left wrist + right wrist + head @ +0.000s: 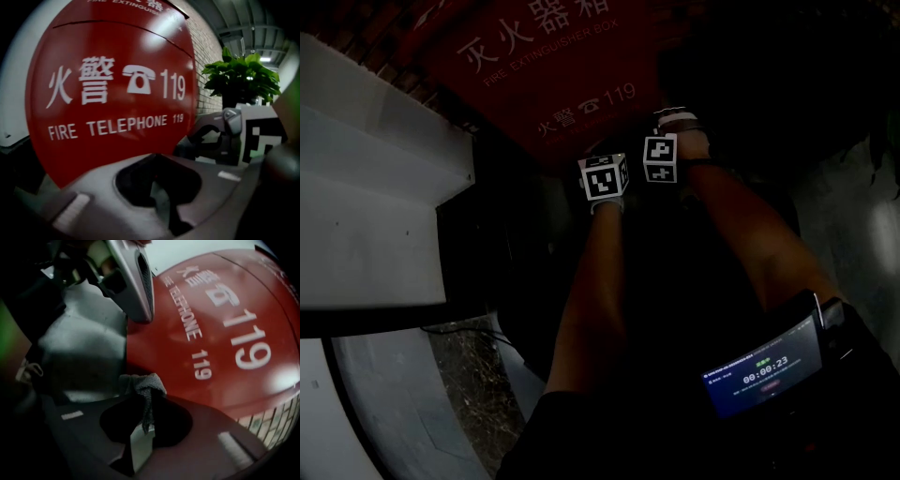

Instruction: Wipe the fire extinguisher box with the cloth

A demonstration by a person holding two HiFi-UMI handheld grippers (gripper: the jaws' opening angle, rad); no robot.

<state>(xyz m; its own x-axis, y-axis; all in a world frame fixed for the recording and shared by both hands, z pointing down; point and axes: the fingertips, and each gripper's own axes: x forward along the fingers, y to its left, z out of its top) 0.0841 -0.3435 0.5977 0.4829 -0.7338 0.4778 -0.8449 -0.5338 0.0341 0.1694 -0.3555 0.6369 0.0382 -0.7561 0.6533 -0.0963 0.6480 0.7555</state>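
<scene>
right gripper [140, 401], cloth [144, 382] seemingly half hidden

This is a common passage in a public or commercial building. A red fire extinguisher box [112, 93] (lettered in Chinese and English, with the 119 fire telephone number) stands against a brick wall [206, 61]. A potted plant [241, 79] is nearby, under a beamed ceiling [243, 28] with a lit lamp [265, 59].

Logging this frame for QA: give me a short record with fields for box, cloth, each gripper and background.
target: red fire extinguisher box, white 119 lettering, close ahead
tool: grey cloth, bunched at the right gripper tips
left: left gripper, jaws together, empty
right: shut on the cloth
contact: cloth to box, cannot tell
background: potted plant, brick wall
</scene>
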